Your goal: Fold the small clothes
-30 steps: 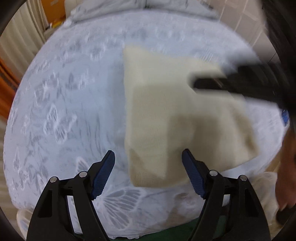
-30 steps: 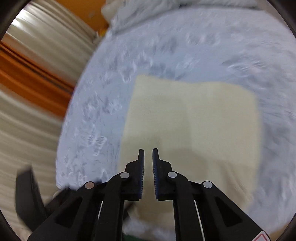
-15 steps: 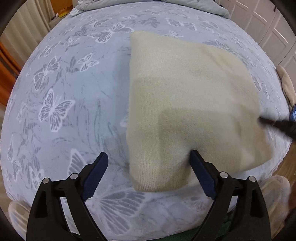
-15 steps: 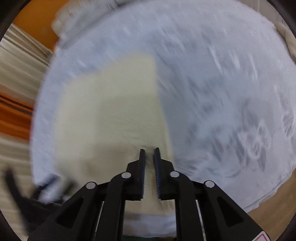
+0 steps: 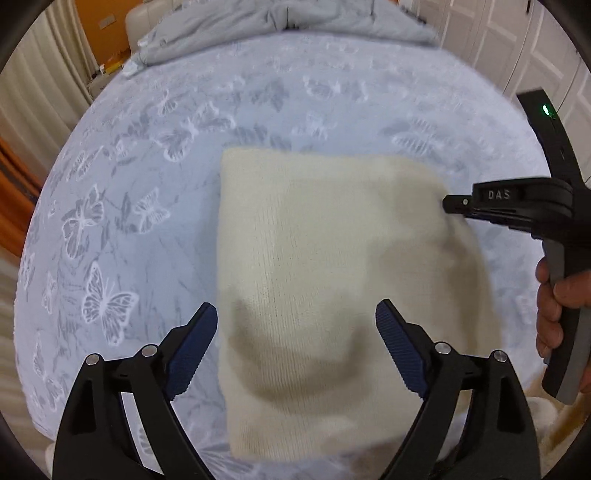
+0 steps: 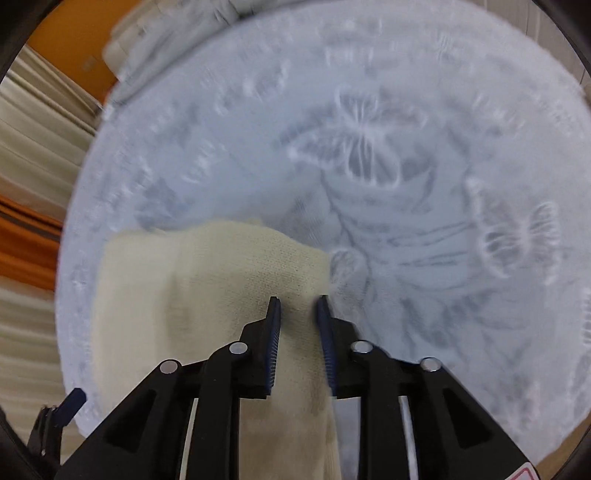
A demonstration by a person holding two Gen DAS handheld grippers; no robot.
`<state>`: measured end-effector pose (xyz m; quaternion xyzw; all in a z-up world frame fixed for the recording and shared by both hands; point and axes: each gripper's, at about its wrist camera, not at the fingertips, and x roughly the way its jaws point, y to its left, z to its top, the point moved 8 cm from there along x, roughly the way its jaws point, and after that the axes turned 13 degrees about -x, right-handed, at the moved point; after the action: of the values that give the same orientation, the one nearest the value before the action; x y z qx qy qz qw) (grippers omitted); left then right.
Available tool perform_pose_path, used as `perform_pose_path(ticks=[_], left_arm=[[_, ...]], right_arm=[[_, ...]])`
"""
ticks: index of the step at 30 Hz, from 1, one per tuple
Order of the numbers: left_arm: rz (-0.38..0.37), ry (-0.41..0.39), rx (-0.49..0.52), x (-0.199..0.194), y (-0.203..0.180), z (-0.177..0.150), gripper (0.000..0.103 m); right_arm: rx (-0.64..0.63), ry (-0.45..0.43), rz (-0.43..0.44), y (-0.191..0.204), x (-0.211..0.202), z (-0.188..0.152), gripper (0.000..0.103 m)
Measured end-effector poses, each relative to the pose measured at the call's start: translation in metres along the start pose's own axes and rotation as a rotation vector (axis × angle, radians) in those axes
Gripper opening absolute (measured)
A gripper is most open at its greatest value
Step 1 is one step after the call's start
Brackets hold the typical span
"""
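A cream knitted garment (image 5: pixel 325 280), folded into a rough rectangle, lies on the blue butterfly-print bed cover (image 5: pixel 155 177). My left gripper (image 5: pixel 295 347) is wide open and empty, hovering over the garment's near part. My right gripper (image 6: pixel 297 317) is partly open, its jaws a small gap apart over the garment's far right corner (image 6: pixel 240 273). In the left wrist view the right gripper (image 5: pixel 454 205) comes in from the right, held in a hand, its tip at the garment's right edge.
A grey duvet (image 5: pixel 280 22) is bunched at the head of the bed. White cupboard doors (image 5: pixel 517 44) stand at the right, curtains (image 5: pixel 33 92) and an orange wall at the left. The bed cover's edge (image 6: pixel 554 443) runs near the right gripper.
My right gripper has swung from the garment's left side to its far right corner, and its jaws have opened a little. The left gripper stayed open and shifted slightly.
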<state>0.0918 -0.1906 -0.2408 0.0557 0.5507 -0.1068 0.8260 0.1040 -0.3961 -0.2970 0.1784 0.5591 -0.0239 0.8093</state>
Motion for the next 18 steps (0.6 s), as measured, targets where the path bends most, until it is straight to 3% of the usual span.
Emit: perform_pose_path(ticks=[4, 5, 7, 9, 11, 13, 14, 16, 17, 18], left_arm=[[0.009, 0.020, -0.039, 0.016, 0.008, -0.003, 0.089], [0.010, 0.021, -0.041, 0.017, 0.008, -0.004, 0.090], [0.015, 0.018, -0.032, 0.021, 0.008, -0.005, 0.092], [0.016, 0.017, -0.024, 0.022, 0.004, -0.005, 0.093], [0.030, 0.013, -0.016, 0.023, 0.004, -0.006, 0.093], [0.021, 0.019, -0.022, 0.023, 0.006, -0.005, 0.093], [0.016, 0.023, -0.028, 0.021, 0.006, -0.005, 0.093], [-0.011, 0.036, -0.048, 0.014, 0.008, -0.007, 0.091], [-0.035, 0.036, -0.057, 0.008, 0.009, -0.009, 0.091], [-0.078, 0.033, -0.069, -0.001, 0.011, -0.012, 0.092]], right_arm=[[-0.032, -0.102, -0.017, 0.007, -0.024, 0.016, 0.003], [-0.035, -0.090, -0.034, 0.002, -0.016, 0.016, 0.003], [-0.048, 0.019, -0.082, -0.009, 0.016, 0.005, 0.006], [-0.074, 0.030, -0.113, -0.012, 0.028, 0.002, 0.011], [-0.054, -0.004, -0.098, -0.007, 0.007, 0.006, 0.011], [-0.050, -0.111, -0.044, 0.003, -0.036, -0.001, 0.011], [-0.052, -0.134, -0.039, 0.005, -0.051, -0.010, 0.015], [-0.041, -0.137, -0.031, 0.007, -0.073, -0.045, 0.043], [-0.022, -0.130, -0.016, 0.007, -0.078, -0.065, 0.063], [-0.001, -0.125, -0.005, 0.007, -0.080, -0.085, 0.066]])
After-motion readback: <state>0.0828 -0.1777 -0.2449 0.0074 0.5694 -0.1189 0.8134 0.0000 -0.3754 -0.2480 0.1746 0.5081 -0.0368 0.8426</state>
